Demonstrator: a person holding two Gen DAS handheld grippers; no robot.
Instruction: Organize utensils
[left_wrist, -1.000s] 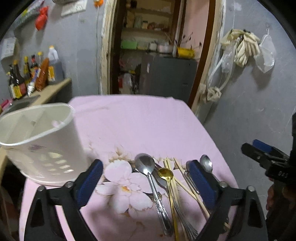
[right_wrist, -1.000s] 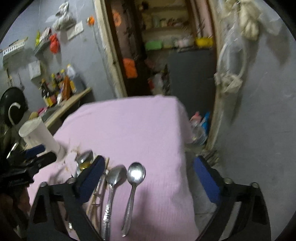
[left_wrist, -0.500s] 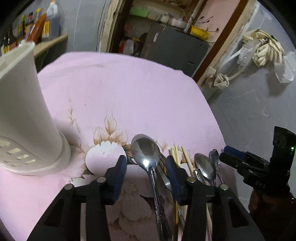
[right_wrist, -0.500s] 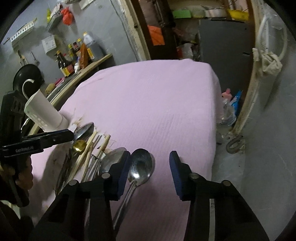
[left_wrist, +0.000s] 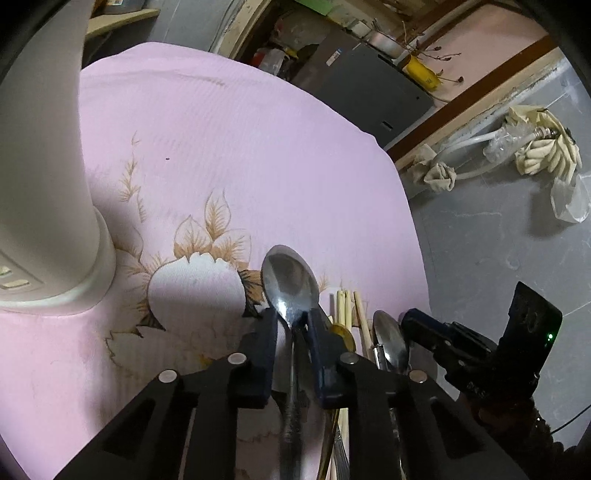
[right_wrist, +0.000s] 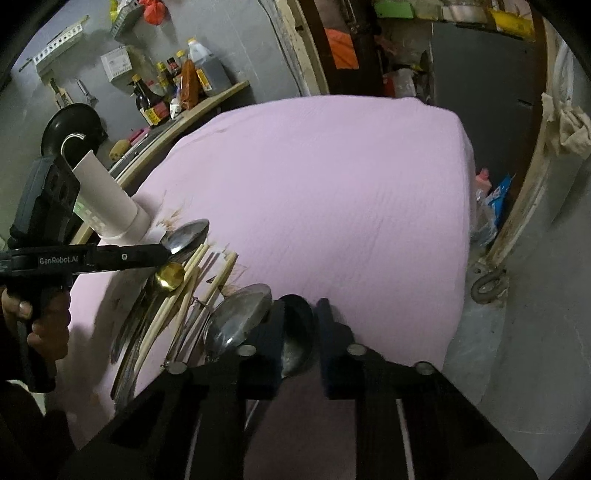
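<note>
White utensil holder (left_wrist: 44, 177) stands upright on the cloth (left_wrist: 236, 155), contents hidden.

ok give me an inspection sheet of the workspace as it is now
surface: pink cloth with flower print
job's things: white caddy upright; spoons, gold spoon, chopsticks piled loose
clutter: nothing seen on cloth
grippers: left claw closing on big spoon at its neck; right claw closing around dark spoon
cables: one thin lead at the left view's right edge
surroundings: bottles on shelf, open doorway, grey wall
</note>
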